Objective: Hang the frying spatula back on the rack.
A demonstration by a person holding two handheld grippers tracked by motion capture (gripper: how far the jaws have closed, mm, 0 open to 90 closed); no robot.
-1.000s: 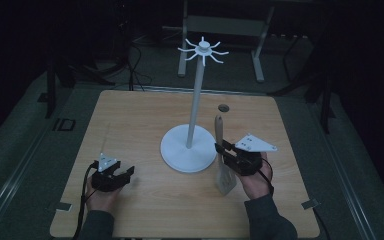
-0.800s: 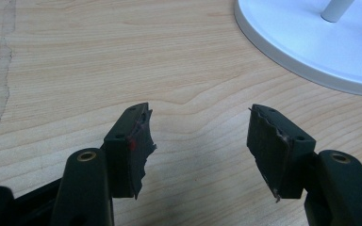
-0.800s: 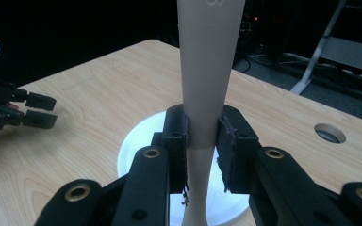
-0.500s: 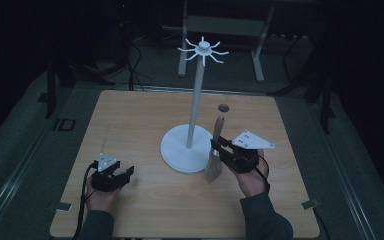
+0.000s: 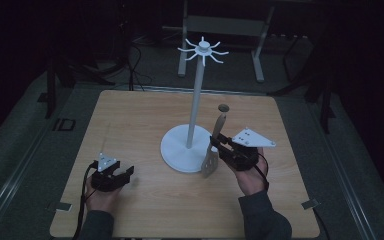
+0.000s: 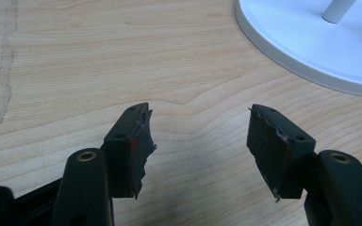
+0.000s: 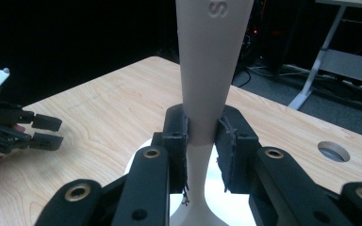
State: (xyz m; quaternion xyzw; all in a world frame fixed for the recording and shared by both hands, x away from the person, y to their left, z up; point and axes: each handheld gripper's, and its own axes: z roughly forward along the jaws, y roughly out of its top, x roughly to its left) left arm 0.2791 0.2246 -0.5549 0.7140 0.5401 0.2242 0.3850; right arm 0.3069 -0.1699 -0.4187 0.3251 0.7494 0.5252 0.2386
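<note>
Table [image 5: 130, 120]: we've got a pale wooden top here, a small round hole [image 5: 223, 107] near its far edge, dark floor all around.

Stand [image 5: 195, 107]: a white pole rises from a round base near the middle of the table, and at its top sits a ring of short hooks [image 5: 202, 50]. Every hook looks bare from the high view.

Spatula [image 5: 214, 145]: pale, held tilted just beside the stand's base on the right, blade end low by the base rim, handle end pointing up and away. It seems to be off the table, though we can't be sure the blade tip clears it.

Right gripper [image 5: 219, 144]: its jaws are pressed onto the spatula's neck; in the right gripper view we see the handle [image 7: 212, 66] rising straight up between the pads.

Left gripper [image 5: 125, 172]: resting low near the front left of the table, jaws spread with nothing between them, well apart from the spatula.

Step in hand: we'd call this the lift, with the spatula picked up and on its way toward the hooks.

Next move: we judge it needs a long raise to the top of the pole, then a careful line-up so the handle's end catches one hook. We cannot tell from here whether the handle has a hanging hole.
</note>
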